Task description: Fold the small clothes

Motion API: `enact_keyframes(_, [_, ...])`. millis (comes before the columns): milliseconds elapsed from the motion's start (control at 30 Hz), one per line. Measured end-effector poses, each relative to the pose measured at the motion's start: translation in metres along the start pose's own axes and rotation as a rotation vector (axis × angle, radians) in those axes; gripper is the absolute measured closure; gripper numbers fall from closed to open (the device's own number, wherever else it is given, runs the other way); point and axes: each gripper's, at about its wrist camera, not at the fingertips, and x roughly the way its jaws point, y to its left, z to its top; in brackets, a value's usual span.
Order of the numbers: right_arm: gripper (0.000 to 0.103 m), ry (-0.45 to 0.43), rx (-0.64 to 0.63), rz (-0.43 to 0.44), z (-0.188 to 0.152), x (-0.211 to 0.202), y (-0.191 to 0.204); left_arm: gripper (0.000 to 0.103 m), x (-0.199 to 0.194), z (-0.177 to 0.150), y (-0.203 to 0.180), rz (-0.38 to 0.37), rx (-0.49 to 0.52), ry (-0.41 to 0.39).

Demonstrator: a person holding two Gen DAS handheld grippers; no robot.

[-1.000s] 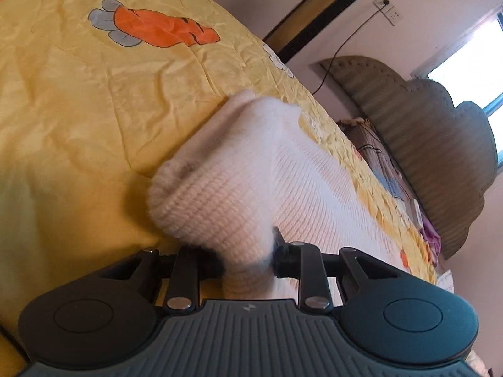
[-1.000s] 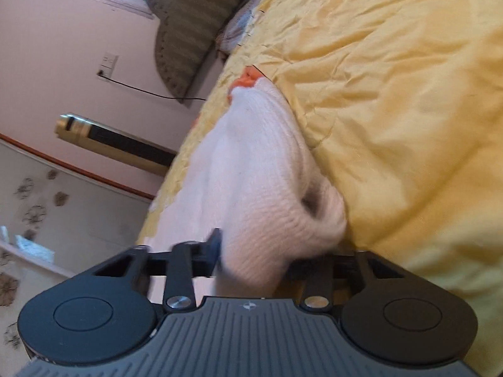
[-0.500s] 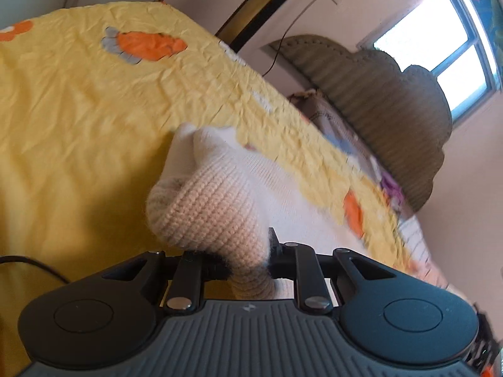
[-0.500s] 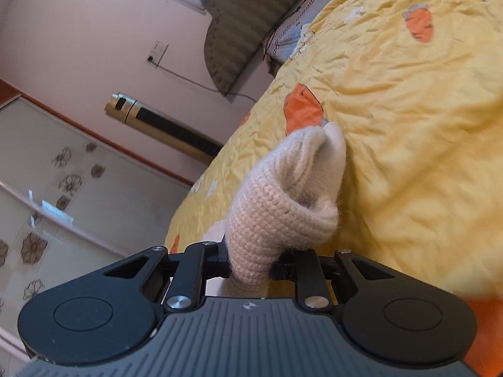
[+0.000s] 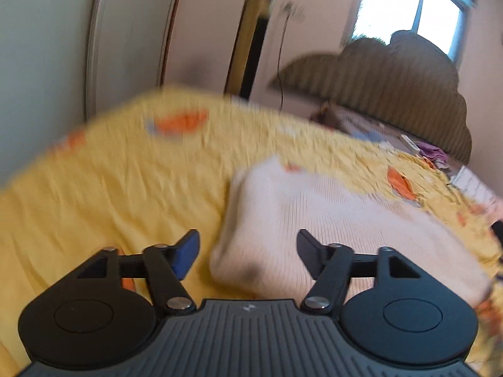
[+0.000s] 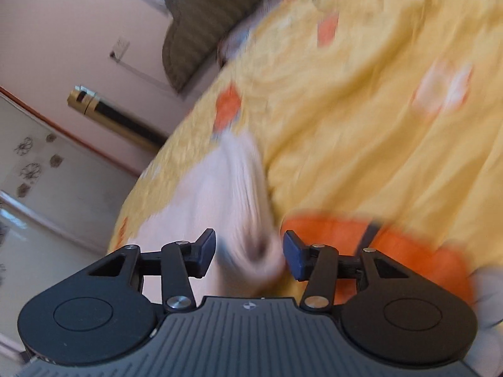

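Knit top [image 5: 330,220] lies folded on yellow bed [image 5: 110,194], its rolled edge betw. both grippers. Left gripper [image 5: 248,251] & right gripper [image 6: 250,253]: jaws just opening, spread, pinching nothing. Top runs lengthwise away from the jaws; neither hand clearly nearer.

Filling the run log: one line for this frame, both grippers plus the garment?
left gripper: open, just released | right gripper: open, just released | white knit garment: folded on yellow bedspread, edge between both jaws, ungripped
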Motion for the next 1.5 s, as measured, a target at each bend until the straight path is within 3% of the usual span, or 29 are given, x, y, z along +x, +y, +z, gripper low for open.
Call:
enact_keyframes(67, [0.054,-0.073,-0.130,-0.026,0.004,-0.008,0.019,0.032,-0.007,0.003,-0.025,-0.057,0.111,-0.093])
enact_keyframes(167, [0.047,-0.035,-0.321,0.021,0.002,0.013,0.061,0.031,0.018,0.001,-0.064,-0.151,0.265,-0.106])
enact_keyframes(233, [0.027,0.028,-0.456,0.064,-0.006,0.041,0.094,0.031,0.055,-0.008,-0.081,-0.117,0.316,-0.028])
enact_keyframes(333, [0.024,0.091,-0.582,0.057,-0.014,0.093,0.128,0.030,0.106,-0.025,-0.073,-0.038,0.262,0.169])
enact_keyframes(367, [0.024,0.113,-0.611,0.008,-0.017,0.110,0.130,0.029,0.109,-0.030,-0.060,-0.075,0.184,0.152])
enact_keyframes(433, [0.023,0.165,-0.608,-0.107,-0.022,0.141,0.117,0.029,0.109,-0.033,-0.050,-0.105,0.158,0.153])
enact_keyframes(533, [0.016,0.063,-0.691,-0.005,-0.036,0.140,0.098,0.029,0.106,-0.035,-0.052,-0.098,0.173,0.154])
enact_keyframes(633, [0.015,0.074,-0.714,-0.035,-0.037,0.139,0.106,0.031,0.084,-0.028,-0.054,-0.074,0.145,0.128])
enact_keyframes(733, [0.024,0.071,-0.667,-0.086,-0.031,0.123,0.119,0.030,0.056,-0.031,-0.048,-0.091,0.150,0.069])
enact_keyframes(933, [0.009,0.056,-0.631,0.082,-0.039,0.090,0.135,0.030,0.061,-0.049,-0.048,-0.058,0.216,0.136])
enact_keyframes(1000, [0.009,0.078,-0.682,0.053,-0.047,0.104,0.141,0.029,0.072,-0.049,-0.048,-0.055,0.187,0.182])
enact_keyframes(1067, [0.007,0.161,-0.657,-0.024,-0.050,0.130,0.130,0.026,0.076,-0.047,-0.045,-0.059,0.148,0.195])
enact_keyframes(1133, [0.003,0.112,-0.686,-0.014,-0.056,0.137,0.118,0.027,0.075,-0.047,-0.045,-0.058,0.157,0.203])
enact_keyframes(1200, [0.003,0.127,-0.686,-0.039,-0.056,0.137,0.125,0.027,0.073,-0.050,-0.045,-0.063,0.163,0.192])
enact_keyframes(1300, [0.014,0.138,-0.666,-0.079,-0.051,0.130,0.144,0.027,0.072,-0.053,-0.046,-0.057,0.168,0.183])
enact_keyframes(1500, [0.006,0.127,-0.715,0.101,-0.058,0.119,0.193,0.026,0.073,-0.052,-0.047,-0.059,0.170,0.183])
